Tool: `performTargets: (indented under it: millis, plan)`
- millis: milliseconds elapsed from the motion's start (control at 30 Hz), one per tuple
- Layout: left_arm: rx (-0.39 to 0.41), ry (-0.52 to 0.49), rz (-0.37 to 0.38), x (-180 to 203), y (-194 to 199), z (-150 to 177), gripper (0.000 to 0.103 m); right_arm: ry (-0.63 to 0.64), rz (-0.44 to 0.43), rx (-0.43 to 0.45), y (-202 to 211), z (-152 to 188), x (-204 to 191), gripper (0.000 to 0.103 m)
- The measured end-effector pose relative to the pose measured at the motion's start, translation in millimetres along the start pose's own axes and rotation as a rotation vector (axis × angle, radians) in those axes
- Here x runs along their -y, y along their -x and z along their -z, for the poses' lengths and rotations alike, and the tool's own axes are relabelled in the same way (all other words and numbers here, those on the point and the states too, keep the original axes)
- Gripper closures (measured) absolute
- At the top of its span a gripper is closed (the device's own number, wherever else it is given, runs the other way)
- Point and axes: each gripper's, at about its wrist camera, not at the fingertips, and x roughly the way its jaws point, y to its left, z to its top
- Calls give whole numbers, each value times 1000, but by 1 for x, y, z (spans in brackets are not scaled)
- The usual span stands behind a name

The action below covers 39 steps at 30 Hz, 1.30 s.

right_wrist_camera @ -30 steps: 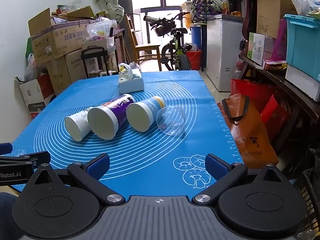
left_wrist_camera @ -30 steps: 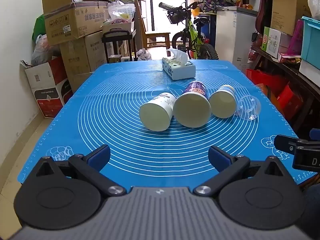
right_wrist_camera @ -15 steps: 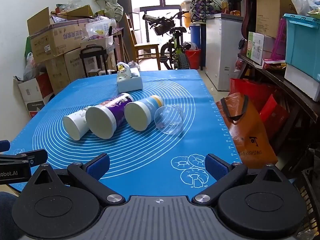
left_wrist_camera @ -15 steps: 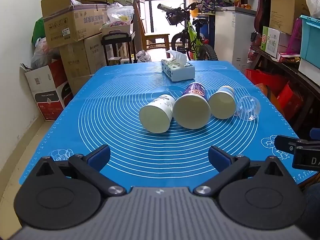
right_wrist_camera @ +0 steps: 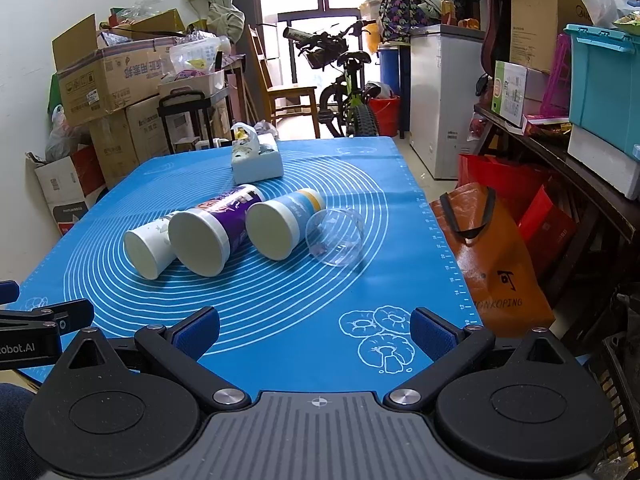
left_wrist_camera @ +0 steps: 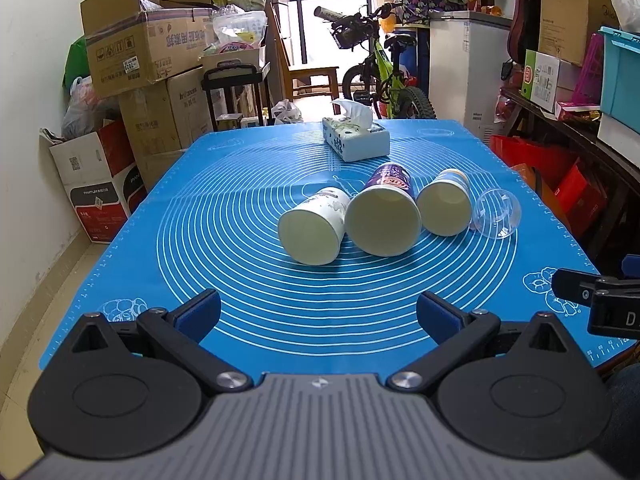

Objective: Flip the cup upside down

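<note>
Four cups lie on their sides in a row in front of the tissue box [left_wrist_camera: 356, 138], mouths facing the cameras: white cup [left_wrist_camera: 312, 226], purple cup [left_wrist_camera: 383, 214], blue-banded cup [left_wrist_camera: 444, 202], clear cup [left_wrist_camera: 496, 213]. Nearer than them, left gripper [left_wrist_camera: 319, 312] and right gripper [right_wrist_camera: 315, 330] hover with fingers spread, empty.

right claw [right_wrist_camera: 315, 330] — nudged forward | cups [right_wrist_camera: 208, 236] — slightly nearer

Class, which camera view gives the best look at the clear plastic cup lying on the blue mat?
The right wrist view: the clear cup lies near the middle, its open mouth and whole side visible beside the yellow-banded cup. In the left wrist view the clear cup sits off to the right, smaller and seen mostly end-on.
</note>
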Motion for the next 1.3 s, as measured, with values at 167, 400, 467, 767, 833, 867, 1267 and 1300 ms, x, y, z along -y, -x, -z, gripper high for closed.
performTargets:
  millis: [167, 400, 467, 767, 833, 867, 1267, 1300]
  plan:
    - [-1, -1, 0, 0, 0, 0, 0, 0, -1, -2, -1, 0, 0, 3]
    - [-2, -1, -1, 0, 1, 0, 0, 0, -2, -4, -2, 1, 0, 3]
    - [-3, -1, 0, -1, 1, 0, 0, 0, -1, -5, -2, 1, 0, 3]
    - [-3, -2, 0, -1, 1, 0, 0, -1, -1, -7, -2, 0, 0, 3]
    - [-3, -2, -1, -1, 1, 0, 0, -1, -1, -7, -2, 0, 0, 3]
    - [-3, -1, 0, -1, 0, 0, 1, -1, 0, -7, -2, 0, 0, 3]
    - [-3, -2, -1, -1, 0, 0, 0, -1, 0, -9, -3, 0, 0, 3]
    - [-3, -2, -1, -1, 0, 0, 0, -1, 0, -9, -3, 0, 0, 3]
